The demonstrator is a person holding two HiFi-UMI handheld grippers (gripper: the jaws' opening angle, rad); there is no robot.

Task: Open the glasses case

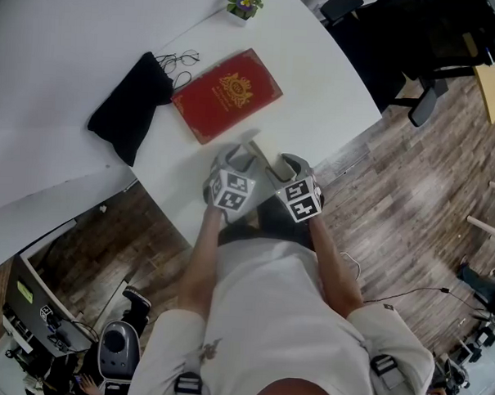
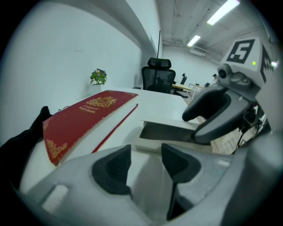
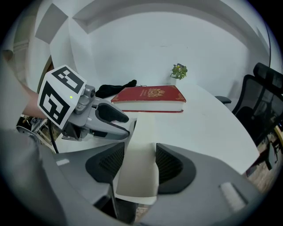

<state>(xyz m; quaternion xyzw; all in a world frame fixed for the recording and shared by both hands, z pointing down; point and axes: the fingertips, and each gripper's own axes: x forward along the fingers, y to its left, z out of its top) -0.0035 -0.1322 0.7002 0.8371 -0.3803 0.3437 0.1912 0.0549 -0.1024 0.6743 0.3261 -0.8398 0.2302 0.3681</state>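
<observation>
Red book [image 1: 226, 94] with gold emblem, black cloth [image 1: 130, 106], cream glasses case [image 3: 138, 163], white table [image 1: 319, 65]

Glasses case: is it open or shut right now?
Partly open: in the left gripper view the glasses case has its lid lifted, with a dark gap underneath.

Count, all placed off the book:
- Book [image 1: 226, 93]: 1, red.
- Pouch [image 1: 129, 105]: 1, black, just left of the book.
- Glasses [image 1: 178, 61]: 1 pair, off the book's far-left corner, beside the pouch.
- Plant [image 1: 244, 2]: 1, small, potted, beyond the book's far end.
- Case [image 1: 260, 155]: 1, pale, on the book's near side.
- Grippers: 2, left gripper [image 2: 143, 161] and right gripper [image 3: 138, 163], both nearer than the book, at the case.
- Table [image 1: 334, 82]: 1, white, under the book.
- Chairs: 2 made out, one [image 1: 342, 4] and another [image 1: 428, 98], right of the book, off the table. Any more there are lost in the dark.
- Person [image 1: 267, 316]: 1.
</observation>
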